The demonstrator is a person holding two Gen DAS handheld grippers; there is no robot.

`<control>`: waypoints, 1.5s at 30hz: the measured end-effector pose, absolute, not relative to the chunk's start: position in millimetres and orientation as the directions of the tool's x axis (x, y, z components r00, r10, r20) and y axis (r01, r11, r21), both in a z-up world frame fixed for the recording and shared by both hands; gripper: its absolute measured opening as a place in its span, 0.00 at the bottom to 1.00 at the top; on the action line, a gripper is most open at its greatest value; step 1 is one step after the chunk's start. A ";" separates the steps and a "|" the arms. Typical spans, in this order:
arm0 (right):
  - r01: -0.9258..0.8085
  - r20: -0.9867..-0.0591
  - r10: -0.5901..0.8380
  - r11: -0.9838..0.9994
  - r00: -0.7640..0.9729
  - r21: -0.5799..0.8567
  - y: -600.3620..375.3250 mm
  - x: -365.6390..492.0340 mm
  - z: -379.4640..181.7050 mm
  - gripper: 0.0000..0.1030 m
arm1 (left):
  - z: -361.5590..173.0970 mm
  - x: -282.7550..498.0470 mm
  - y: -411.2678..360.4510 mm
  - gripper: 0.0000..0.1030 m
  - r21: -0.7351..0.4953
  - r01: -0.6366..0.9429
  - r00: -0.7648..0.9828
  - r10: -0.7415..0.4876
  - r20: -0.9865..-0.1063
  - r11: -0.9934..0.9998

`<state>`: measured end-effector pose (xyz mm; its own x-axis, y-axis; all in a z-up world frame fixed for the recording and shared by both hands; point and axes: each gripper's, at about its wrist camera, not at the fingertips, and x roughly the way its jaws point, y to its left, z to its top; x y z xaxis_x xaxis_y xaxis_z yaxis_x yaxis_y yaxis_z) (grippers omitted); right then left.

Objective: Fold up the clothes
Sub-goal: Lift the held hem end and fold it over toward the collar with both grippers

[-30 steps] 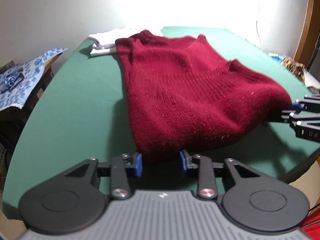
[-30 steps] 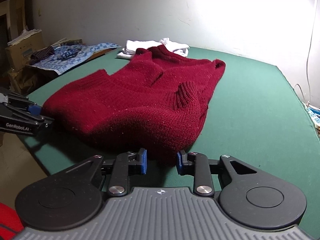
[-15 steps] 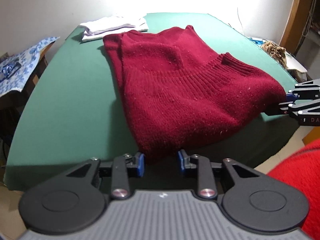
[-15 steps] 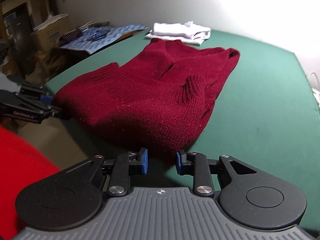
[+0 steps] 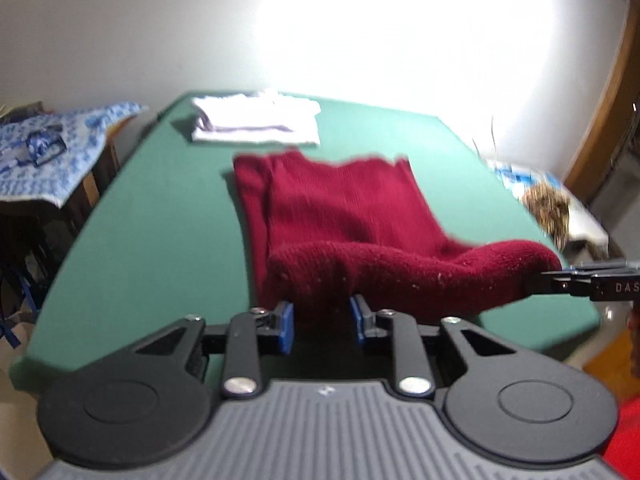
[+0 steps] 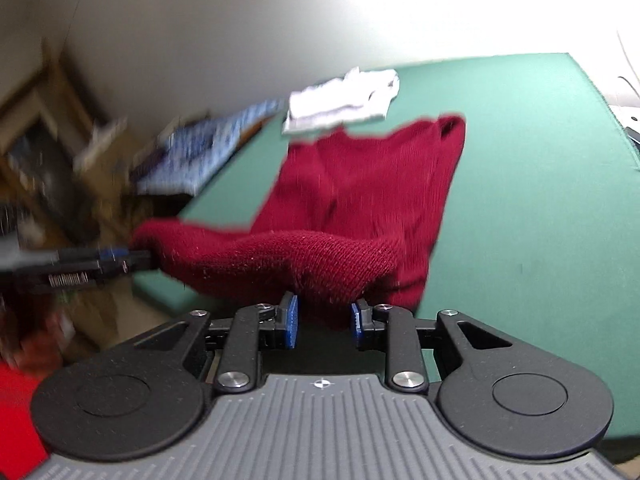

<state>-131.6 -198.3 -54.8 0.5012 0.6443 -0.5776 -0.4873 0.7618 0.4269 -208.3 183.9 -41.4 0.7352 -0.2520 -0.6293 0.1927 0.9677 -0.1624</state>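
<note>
**Red sweater lifted at its near edge by 2 grippers**

A green tabletop (image 5: 160, 216) is seen filling most of both views, set against a pale, brightly lit wall. A dark red knitted sweater (image 5: 340, 208) is spread along the middle of it, its far part lying flat on the green surface. The near edge is raised off the tabletop and hangs as a thick rolled band between the 2 grippers.

The left end of that band is pinched between the blue pads of the left gripper (image 5: 322, 320), whose jaws are closed onto the knit. The right end is held the same way by the right gripper (image 6: 323, 320); in the left wrist view its tip is seen at the right, touching the sweater.

A folded white garment (image 5: 256, 124) is seen at the far end of the tabletop, just beyond the sweater. A blue patterned cloth (image 5: 44, 156) is draped over furniture beside the tabletop's left side. Motion blur is noted in the right wrist view.
</note>
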 end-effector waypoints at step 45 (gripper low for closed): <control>-0.282 -0.624 0.310 0.948 0.717 0.147 -92.2 -10.2 -117.0 0.30 | -122.2 -31.1 161.3 0.48 0.034 0.319 0.709 -0.214 -0.671 0.947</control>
